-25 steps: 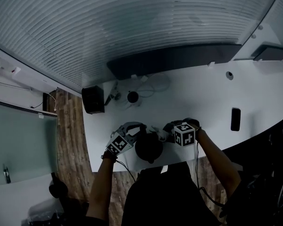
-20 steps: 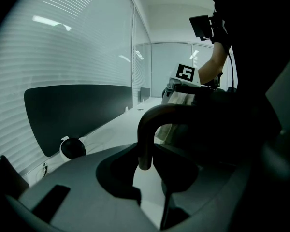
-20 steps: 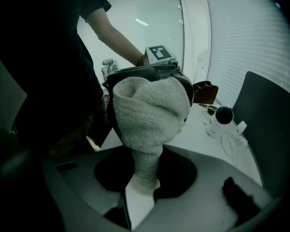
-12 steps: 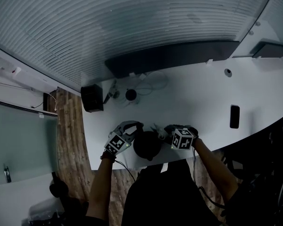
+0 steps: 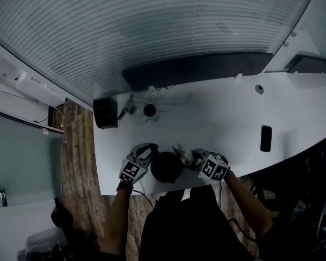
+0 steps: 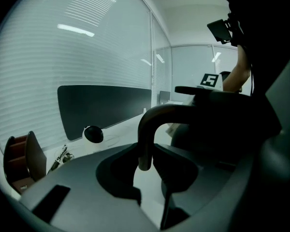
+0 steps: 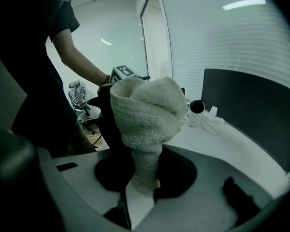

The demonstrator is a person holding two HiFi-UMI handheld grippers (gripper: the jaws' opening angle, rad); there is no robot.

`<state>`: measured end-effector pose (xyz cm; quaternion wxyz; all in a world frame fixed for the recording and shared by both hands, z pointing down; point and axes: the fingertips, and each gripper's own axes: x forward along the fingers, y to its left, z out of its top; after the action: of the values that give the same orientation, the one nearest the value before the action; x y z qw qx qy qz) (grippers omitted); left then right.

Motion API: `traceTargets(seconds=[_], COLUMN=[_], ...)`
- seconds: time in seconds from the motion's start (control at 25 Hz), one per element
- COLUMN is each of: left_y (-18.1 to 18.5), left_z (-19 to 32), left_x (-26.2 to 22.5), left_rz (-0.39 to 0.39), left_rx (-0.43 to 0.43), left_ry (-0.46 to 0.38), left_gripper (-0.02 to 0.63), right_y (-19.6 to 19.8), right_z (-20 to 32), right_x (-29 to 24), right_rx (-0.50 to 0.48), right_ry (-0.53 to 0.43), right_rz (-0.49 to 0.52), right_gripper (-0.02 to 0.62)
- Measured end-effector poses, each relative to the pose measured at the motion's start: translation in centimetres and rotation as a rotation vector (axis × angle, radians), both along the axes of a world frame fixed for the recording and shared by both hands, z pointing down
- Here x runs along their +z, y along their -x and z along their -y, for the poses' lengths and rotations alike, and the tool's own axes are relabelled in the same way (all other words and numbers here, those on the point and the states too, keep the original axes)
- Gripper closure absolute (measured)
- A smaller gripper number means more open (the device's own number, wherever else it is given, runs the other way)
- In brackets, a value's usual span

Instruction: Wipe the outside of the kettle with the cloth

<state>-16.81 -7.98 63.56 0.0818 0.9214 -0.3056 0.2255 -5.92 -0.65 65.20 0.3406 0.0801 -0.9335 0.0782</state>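
Observation:
The dark kettle (image 5: 167,166) stands near the front edge of the white table (image 5: 223,113). My left gripper (image 5: 146,152) is at its left side. In the left gripper view the kettle's curved handle (image 6: 152,117) runs between the jaws of the left gripper (image 6: 147,178), which grip it. My right gripper (image 5: 187,157) is at the kettle's right side, shut on a bunched white cloth (image 5: 182,153). In the right gripper view the right gripper (image 7: 140,187) holds the cloth (image 7: 147,112) upright, and it rests against the dark kettle body (image 7: 105,117).
A small round camera (image 5: 149,111) with cables sits at the back of the table beside a black box (image 5: 106,113). A long dark panel (image 5: 195,69) lines the far edge. A phone (image 5: 265,138) lies to the right. The person's torso is right behind the kettle.
The right gripper with the cloth has rolled and slid along the kettle's right side toward the person. The left gripper has stayed on the handle.

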Motion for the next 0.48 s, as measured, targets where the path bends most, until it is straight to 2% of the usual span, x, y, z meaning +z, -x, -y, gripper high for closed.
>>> traceTargets(seconds=[0.2, 0.48], left_y=[0.5, 0.8], left_z=[-0.2, -0.4], left_x=[0.0, 0.0], left_rz=[0.003, 0.007], left_rx=[-0.050, -0.079], left_ry=[0.000, 0.010], left_gripper=[0.508, 0.508], right_y=[-0.1, -0.4], right_z=[-0.6, -2.2], right_x=[-1.4, 4.2], right_rx=[0.031, 0.138], right_ry=[-0.040, 0.063], right_rz=[0.028, -0.028], right_gripper=[0.502, 0.502])
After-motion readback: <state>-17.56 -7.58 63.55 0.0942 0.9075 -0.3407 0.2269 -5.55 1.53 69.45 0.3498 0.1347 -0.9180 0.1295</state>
